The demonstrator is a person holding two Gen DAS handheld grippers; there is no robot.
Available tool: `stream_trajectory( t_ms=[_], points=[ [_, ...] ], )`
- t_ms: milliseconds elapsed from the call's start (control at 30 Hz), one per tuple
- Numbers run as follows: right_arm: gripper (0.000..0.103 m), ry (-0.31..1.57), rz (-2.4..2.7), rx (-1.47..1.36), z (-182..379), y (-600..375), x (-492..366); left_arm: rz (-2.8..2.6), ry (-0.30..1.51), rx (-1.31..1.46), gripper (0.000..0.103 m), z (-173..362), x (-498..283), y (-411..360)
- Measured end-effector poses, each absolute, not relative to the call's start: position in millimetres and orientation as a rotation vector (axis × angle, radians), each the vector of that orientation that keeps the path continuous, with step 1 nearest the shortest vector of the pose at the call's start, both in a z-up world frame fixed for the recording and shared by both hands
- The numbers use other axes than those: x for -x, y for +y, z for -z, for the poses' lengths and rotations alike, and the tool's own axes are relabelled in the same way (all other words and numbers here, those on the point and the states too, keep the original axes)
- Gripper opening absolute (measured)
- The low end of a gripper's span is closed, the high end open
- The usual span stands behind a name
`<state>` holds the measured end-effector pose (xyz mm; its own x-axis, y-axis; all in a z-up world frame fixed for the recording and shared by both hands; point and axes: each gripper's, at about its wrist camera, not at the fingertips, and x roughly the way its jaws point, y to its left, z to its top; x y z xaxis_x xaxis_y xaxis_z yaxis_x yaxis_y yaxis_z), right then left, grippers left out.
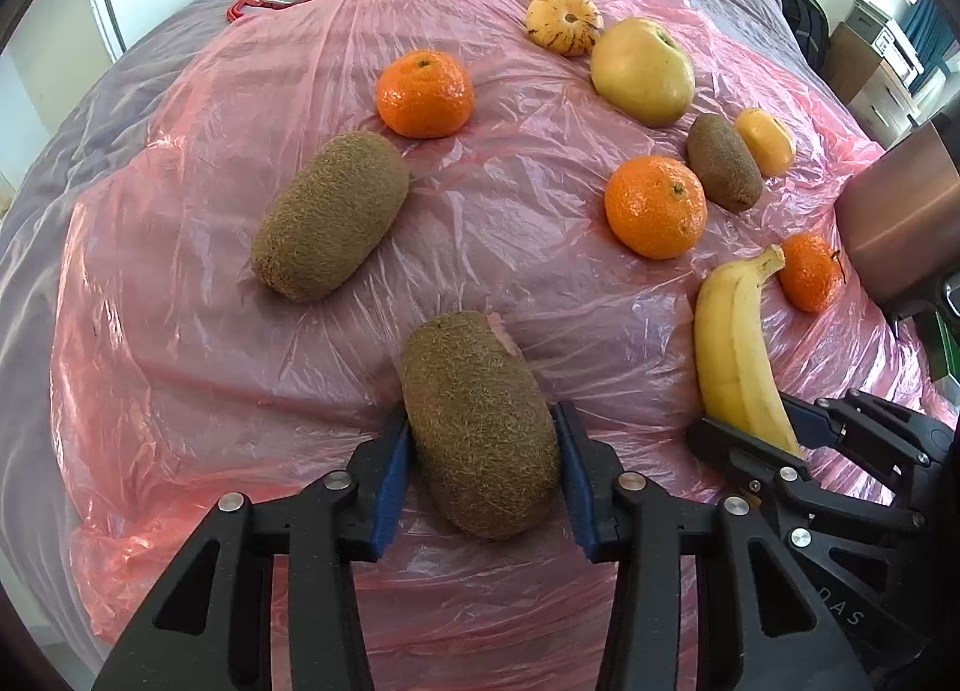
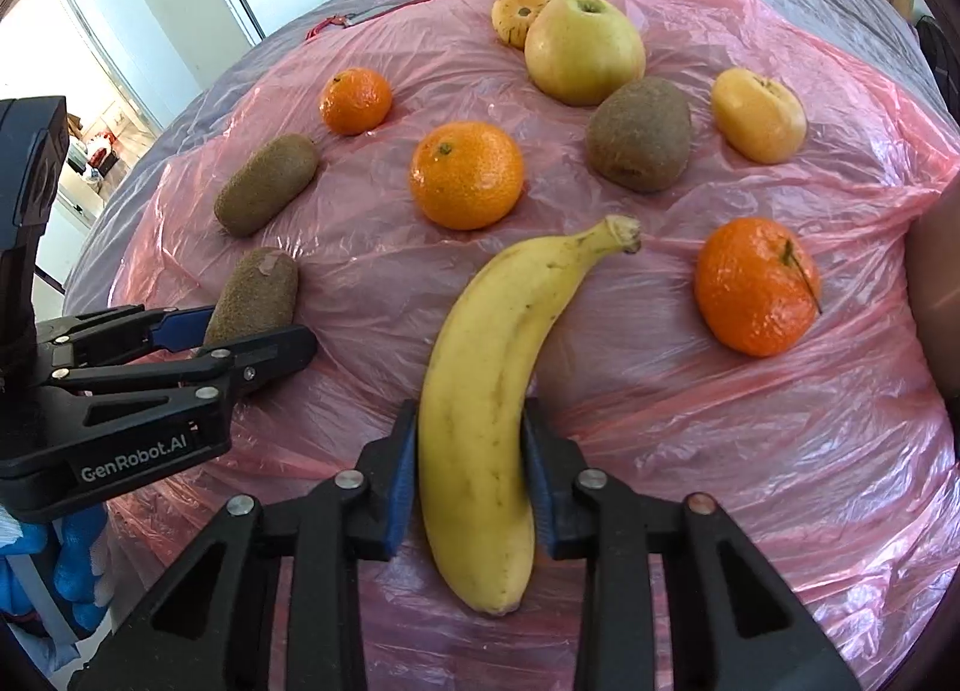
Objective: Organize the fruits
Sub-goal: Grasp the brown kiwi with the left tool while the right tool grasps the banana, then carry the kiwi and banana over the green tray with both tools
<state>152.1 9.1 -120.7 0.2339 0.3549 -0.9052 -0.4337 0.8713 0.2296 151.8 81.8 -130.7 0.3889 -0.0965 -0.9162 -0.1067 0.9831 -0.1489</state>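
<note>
The left gripper has its blue-padded fingers clamped on a fuzzy brown oval kiwi lying on the crinkled pink plastic-covered surface. At its three o'clock, the right gripper pinches a curved yellow banana at mid-length.

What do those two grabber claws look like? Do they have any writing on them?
Both are black plastic with silver rivets and blue pads on the fingertips. The left gripper has white "GenRobot.AI" lettering on its side. The right gripper looks the same, with triangular cut-outs in its arms.
</note>
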Motion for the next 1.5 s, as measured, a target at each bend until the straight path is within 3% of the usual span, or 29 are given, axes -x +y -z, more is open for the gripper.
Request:
stream_trajectory(
  t_ms=[367, 833, 1167, 1500],
  points=[
    [0.0, 1.198, -0.561, -0.063, 100.2, -15.6, -140.8, 0.014, 1.088, 0.251, 0.038, 106.0, -132.7, 93.3],
    [0.0, 1.077, -0.546, -0.144, 25.5, -70.0, -76.4, 0.128, 0.971, 0.262, 0.038, 35.6, -82.6, 68.0],
    [0.0, 0.998, -0.367, -0.221, -11.4, -193.6, -24.2, 0.394, 0.962, 0.219, 0.038, -15.8, -67.9, -39.9],
    [0.0, 0.904, -0.123, -0.251, -36.4, -335.7, -26.7, 0.637, 0.971, 0.064, 0.038, -47.4, -84.6, -190.2]
  ],
)
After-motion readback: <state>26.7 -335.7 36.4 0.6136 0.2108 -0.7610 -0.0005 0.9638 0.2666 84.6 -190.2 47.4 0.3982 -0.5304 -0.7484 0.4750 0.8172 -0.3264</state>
